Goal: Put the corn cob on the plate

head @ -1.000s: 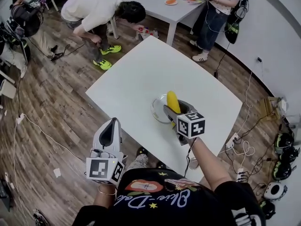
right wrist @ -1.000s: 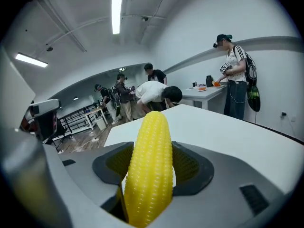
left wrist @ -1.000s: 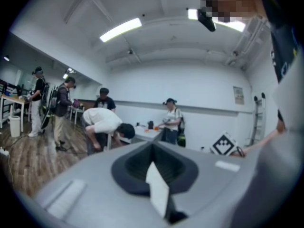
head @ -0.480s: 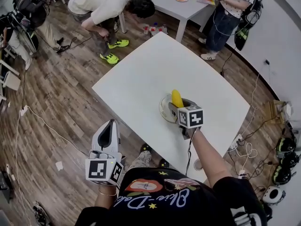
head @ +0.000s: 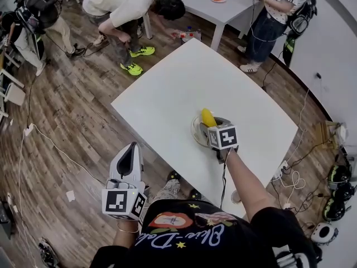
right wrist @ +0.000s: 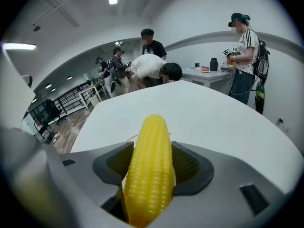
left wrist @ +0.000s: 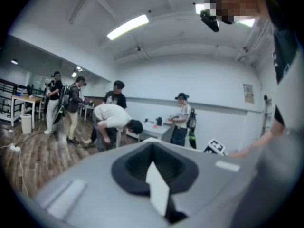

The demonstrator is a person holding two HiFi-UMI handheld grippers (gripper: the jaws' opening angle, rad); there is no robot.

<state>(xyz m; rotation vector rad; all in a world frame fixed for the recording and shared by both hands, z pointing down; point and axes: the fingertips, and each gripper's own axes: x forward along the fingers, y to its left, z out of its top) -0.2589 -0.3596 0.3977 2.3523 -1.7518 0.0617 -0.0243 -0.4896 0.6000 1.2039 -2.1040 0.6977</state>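
Note:
A yellow corn cob [head: 207, 117] is clamped between the jaws of my right gripper [head: 208, 123], directly over a pale plate [head: 196, 133] near the front edge of the white table [head: 178, 88]. In the right gripper view the corn cob [right wrist: 149, 165] fills the gap between the dark pads and points out over the tabletop; whether it touches the plate is hidden. My left gripper [head: 129, 156] hangs off the table at the lower left, above the wooden floor, jaws together and nothing in them. In its own view the left gripper [left wrist: 154, 172] points out into the room.
A person [head: 131, 1] bends over just beyond the table's far corner. Another person [head: 273, 10] stands by a second white table [head: 223, 7] at the back. Cables and helmets [head: 334, 188] lie on the floor at the right.
The right gripper has stayed over the plate with the corn cob, which now looks a little lower. The left gripper has hardly moved. The head view has shifted slightly.

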